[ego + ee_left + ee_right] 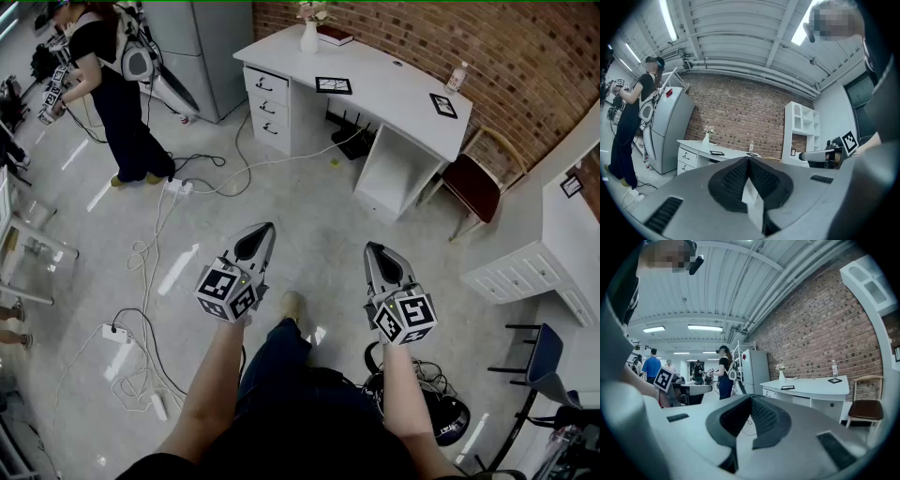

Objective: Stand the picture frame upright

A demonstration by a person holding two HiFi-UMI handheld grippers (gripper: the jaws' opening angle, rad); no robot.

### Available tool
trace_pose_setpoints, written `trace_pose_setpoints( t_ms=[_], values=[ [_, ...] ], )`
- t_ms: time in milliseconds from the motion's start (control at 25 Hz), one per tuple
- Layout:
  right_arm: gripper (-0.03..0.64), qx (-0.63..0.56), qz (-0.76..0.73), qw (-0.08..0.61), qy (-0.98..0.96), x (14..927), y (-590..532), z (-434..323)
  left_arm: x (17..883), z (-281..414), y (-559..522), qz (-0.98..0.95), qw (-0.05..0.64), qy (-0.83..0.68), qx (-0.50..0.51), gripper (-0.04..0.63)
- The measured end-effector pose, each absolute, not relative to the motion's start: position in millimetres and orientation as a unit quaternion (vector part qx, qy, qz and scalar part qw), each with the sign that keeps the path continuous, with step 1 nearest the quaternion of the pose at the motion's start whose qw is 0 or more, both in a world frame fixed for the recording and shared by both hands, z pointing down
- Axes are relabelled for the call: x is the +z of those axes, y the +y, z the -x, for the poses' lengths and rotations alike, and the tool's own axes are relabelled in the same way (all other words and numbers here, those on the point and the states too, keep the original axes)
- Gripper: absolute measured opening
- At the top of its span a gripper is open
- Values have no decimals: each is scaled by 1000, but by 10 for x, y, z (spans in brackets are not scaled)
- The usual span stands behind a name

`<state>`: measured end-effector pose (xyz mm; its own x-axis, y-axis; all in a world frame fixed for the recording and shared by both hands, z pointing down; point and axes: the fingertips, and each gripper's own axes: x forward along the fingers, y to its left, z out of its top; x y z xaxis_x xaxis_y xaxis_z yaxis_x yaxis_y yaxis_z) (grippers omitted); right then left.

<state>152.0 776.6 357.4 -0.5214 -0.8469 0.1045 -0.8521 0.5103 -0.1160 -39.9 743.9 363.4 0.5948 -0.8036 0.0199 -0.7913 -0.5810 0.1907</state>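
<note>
Standing well back from the desk point(403, 94), both hands out front over bare floor, nothing started yet. Left gripper point(262, 234) is clenched tight with nothing in it, right gripper point(375, 253) the same, jaws pressed together and empty, both aimed roughly at the desk. Two candidates: a frame point(333, 85) lies flat, face up, near the front edge about mid-desk above the drawers, long axis running along that edge; a second frame point(443, 105) also lies flat near the right end, just beside the bottle point(457, 77), long axis skewed toward the front right corner. Cannot tell which one the task means; neither is upright. Which way the back stands face is hidden. Risks, as a guess: a flat thin frame gives closed jaws nothing to bite, so a careless poke at the rim would likely just slide it along the top, and both sit close enough to the front edge to go over. At the right end a wide swing could tip the bottle; the vase point(309, 37) at the back left corner is well apart and less of a worry. If the stand is not folded out, the frame would probably flop back down once let go. Cables point(155, 253) loop over the floor to the left, a possible snag on the walk in.
</note>
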Motion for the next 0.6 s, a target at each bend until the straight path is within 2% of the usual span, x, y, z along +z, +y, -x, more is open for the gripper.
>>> trace_pose_setpoints(
  t_ms=[600],
  values=[
    [2,95,-493,23,-865,3703,6622,-1693,3690,306,6269,-886,105,-450,-31,0]
  ],
)
